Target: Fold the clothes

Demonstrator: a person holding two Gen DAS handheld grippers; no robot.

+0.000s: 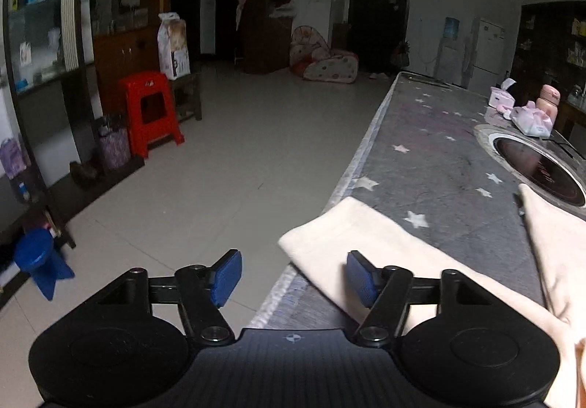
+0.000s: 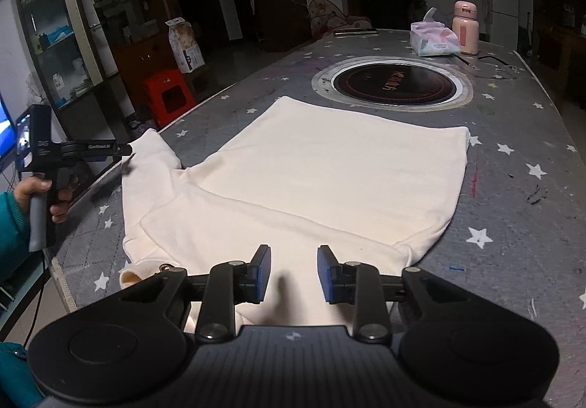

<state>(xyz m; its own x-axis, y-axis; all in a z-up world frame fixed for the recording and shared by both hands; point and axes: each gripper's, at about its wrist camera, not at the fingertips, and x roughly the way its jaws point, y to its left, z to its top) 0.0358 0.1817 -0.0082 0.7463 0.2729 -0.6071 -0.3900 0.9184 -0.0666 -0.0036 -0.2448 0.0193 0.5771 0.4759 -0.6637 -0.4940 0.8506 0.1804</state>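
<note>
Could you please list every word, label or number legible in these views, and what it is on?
None reads clearly.
Induction hob: gold characters on its glass, too blurred.
Left gripper: white lettering on its arm, too small.
Tissue pack: print illegible.
White bag: print illegible.

A pink bottle (image 2: 465,28) stands just beside a tissue pack (image 2: 434,40) on the star-patterned table (image 2: 512,166); a red stool (image 1: 151,111) sits on the floor.

A dim living room in a home. A long surface (image 2: 512,166) under a grey star-printed quilted cover has a round induction hob (image 2: 393,84) set into it. Around the tiled floor stand glass-fronted shelving (image 1: 36,23), a red plastic stool (image 1: 150,107), a white fridge (image 1: 489,52) and a water dispenser (image 1: 449,49).
</note>
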